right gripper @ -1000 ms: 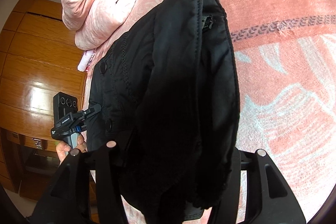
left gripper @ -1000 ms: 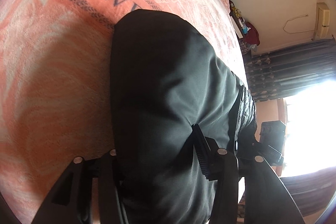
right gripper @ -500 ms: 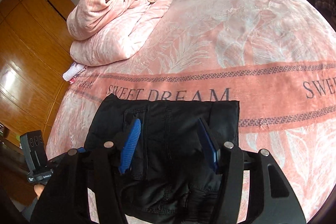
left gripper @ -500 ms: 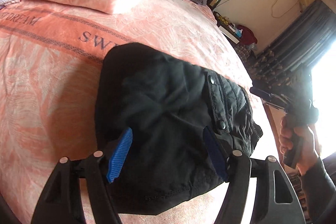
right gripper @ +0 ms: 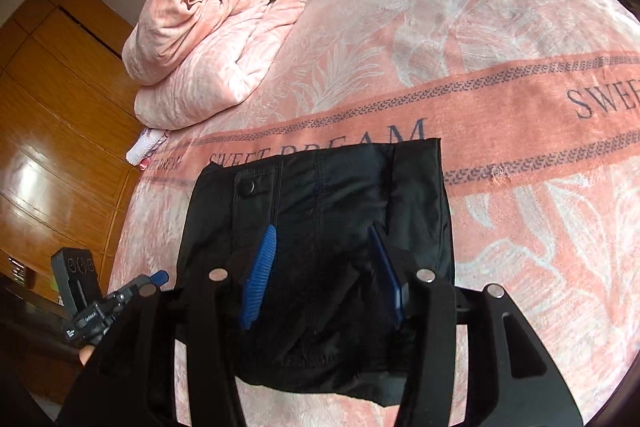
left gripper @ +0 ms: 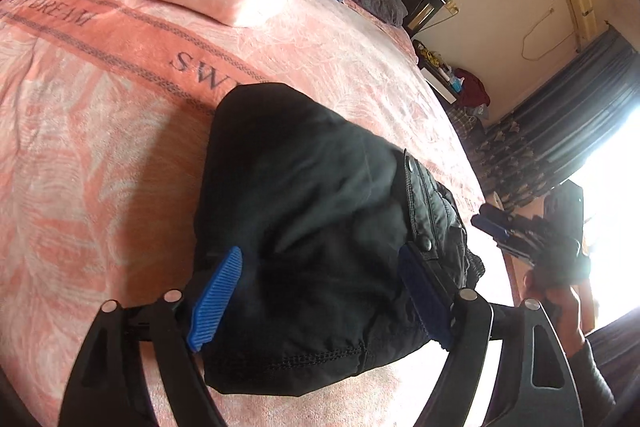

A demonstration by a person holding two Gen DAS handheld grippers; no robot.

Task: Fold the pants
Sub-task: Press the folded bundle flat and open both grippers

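Black pants [right gripper: 320,227] lying folded into a compact block on the pink bed [right gripper: 500,47], at 6 o'clock from the rolled quilt [right gripper: 216,39]. Left tool [left gripper: 320,299] just opened wide, right tool [right gripper: 324,275] partly open, neither gripping cloth. Folding apparently finished; perhaps only smoothing left.

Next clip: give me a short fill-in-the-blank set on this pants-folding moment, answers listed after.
1. The folded black pants lie on a pink bedspread printed with the words SWEET ____.
2. The ribbed pads of the left gripper are coloured ____.
3. A rolled pink quilt lies beside a ____ wardrobe.

Answers: DREAM; blue; wooden
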